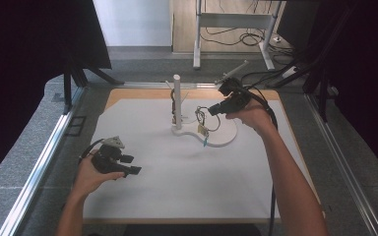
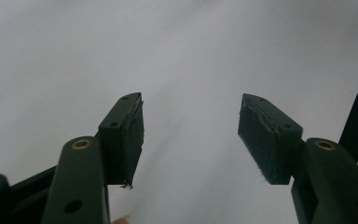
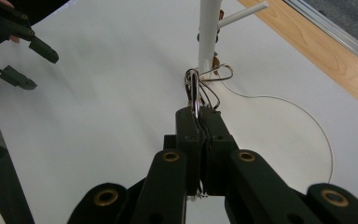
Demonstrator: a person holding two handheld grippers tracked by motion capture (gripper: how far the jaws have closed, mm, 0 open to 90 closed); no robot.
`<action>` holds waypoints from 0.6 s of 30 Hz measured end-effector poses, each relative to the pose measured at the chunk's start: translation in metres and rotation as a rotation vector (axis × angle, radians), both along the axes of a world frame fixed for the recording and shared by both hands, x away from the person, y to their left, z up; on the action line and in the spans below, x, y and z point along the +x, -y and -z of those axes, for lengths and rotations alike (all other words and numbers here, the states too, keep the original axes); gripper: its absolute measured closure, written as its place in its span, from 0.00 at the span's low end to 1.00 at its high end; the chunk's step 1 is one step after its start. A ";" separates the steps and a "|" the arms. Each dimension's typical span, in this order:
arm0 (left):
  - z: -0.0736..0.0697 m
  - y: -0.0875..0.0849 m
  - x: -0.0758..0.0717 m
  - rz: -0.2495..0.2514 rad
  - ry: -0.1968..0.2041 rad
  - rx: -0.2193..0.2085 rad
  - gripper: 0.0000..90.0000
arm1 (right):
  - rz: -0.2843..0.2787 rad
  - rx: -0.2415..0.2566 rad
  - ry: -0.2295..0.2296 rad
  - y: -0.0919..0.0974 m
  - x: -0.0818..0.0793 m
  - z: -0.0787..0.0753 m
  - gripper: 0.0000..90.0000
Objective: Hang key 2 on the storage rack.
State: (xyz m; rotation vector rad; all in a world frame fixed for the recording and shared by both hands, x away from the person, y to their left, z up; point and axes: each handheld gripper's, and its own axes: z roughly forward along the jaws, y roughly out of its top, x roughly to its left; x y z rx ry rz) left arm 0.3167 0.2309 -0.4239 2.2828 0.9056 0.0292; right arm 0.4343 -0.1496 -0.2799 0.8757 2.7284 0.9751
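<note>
We see a white surface (image 1: 177,182) with a white stand (image 1: 211,133) toward its far middle — a flat base with a rounded lobe and an upright post (image 1: 177,101) rising from it. A thin side peg (image 3: 242,12) juts from the post in the right gripper view.

The right gripper (image 1: 211,109) reaches in over the stand's base, held by the right hand (image 1: 251,117). Its fingers (image 3: 189,135) are pressed together on a loop of wire (image 3: 195,91) — a thin metal ring, part of a small tangle of dark and copper-coloured wire loops (image 3: 212,77) that sits at the foot of the post. In the high view this bundle (image 1: 204,123) hangs just beside the post above the base, with a small tag-like piece (image 1: 203,131) and a green tip below it; we cannot tell what those are.

The left gripper (image 1: 128,164) sits well apart from the stand, near the front left of the surface, gripped by the left hand (image 1: 91,174). Its fingers (image 2: 126,133) are spread wide with nothing between them, pointing over the bare white surface. It also appears at the far left of the right gripper view, fingers parted.
</note>
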 end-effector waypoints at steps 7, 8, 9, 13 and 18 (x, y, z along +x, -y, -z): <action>0.000 -0.001 0.000 0.000 0.001 -0.007 0.46 | 0.011 -0.005 -0.002 -0.001 0.005 -0.002 0.98; 0.000 -0.001 0.000 -0.001 0.002 -0.008 0.46 | 0.010 -0.005 -0.002 -0.001 0.005 -0.002 0.98; 0.000 -0.001 0.000 -0.001 0.002 -0.009 0.46 | 0.010 -0.006 -0.001 -0.001 0.006 -0.003 0.98; -0.001 -0.001 0.000 -0.003 0.002 -0.011 0.46 | 0.015 -0.006 0.000 -0.003 0.009 -0.005 0.98; -0.001 -0.002 -0.001 -0.007 0.002 -0.017 0.46 | 0.015 -0.011 0.000 -0.006 0.013 -0.008 0.98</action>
